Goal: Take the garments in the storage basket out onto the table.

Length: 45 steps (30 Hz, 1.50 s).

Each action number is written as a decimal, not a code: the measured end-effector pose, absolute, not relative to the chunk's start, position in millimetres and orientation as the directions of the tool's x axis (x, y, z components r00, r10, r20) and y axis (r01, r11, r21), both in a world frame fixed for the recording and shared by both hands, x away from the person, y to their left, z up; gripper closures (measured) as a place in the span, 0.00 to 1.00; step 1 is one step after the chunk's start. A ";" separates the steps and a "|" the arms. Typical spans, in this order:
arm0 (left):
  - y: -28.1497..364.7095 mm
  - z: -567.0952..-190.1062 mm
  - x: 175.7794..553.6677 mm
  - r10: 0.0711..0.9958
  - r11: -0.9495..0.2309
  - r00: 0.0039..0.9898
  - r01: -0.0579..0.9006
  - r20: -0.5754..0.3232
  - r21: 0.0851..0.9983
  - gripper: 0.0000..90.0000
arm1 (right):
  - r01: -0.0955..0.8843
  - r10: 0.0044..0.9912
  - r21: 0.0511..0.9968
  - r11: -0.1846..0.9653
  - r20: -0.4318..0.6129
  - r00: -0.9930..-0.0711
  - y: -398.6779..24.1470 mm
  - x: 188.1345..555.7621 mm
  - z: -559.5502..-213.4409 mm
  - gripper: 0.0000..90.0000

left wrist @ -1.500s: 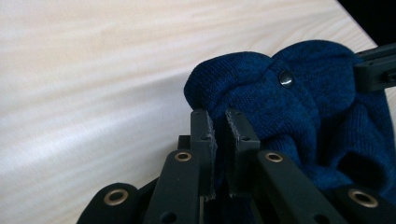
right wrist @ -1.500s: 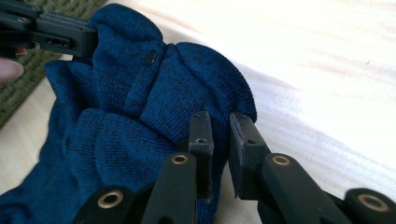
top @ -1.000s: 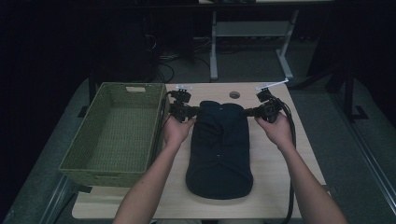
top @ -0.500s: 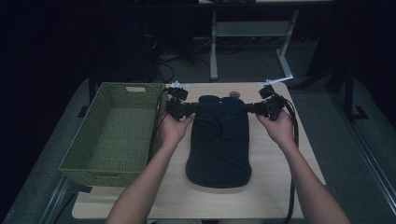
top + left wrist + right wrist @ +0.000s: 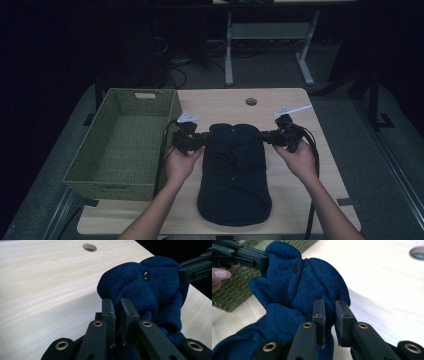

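Both grippers' jaws pinch the blue knit garment (image 5: 234,170) beside the green basket (image 5: 120,145).

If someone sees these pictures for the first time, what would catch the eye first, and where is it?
First is the dark blue knitted garment, lying in the middle of the pale wooden table. The left claw and the right claw each pinch one side of its far end, and the fabric bunches up between them. Next is the green woven basket, which stands open at the table's left edge.
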State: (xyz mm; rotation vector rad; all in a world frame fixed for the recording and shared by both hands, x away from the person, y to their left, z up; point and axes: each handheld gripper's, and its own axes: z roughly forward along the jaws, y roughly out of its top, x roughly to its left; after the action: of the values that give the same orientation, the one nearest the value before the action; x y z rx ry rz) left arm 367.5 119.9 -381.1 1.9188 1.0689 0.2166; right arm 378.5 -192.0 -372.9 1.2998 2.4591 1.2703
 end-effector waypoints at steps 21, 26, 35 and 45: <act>105.8 -369.5 412.1 0.762 -0.195 0.589 0.606 -0.270 0.771 0.92 | 0.699 0.742 0.672 0.245 0.334 -0.582 -202.8 417.5 -365.2 0.88; 107.3 -345.6 427.6 0.766 -0.175 0.588 0.577 -0.257 0.798 0.92 | 0.666 0.747 0.712 0.221 0.316 -0.585 -203.8 432.2 -338.8 0.86; 116.1 -358.3 407.3 0.759 -0.189 0.604 0.562 -0.243 0.805 0.93 | 0.625 0.728 0.740 0.249 0.283 -0.624 -195.3 413.6 -343.4 0.86; 123.4 -376.0 366.5 0.738 -0.213 0.639 0.526 -0.218 0.823 0.92 | 0.603 0.699 0.750 0.273 0.276 -0.660 -193.0 379.9 -361.3 0.85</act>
State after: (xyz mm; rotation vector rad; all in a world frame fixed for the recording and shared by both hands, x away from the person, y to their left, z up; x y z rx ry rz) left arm 366.5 123.4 -376.0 1.8846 1.0025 0.2726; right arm 379.9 -193.0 -361.3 1.2417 2.4179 1.3456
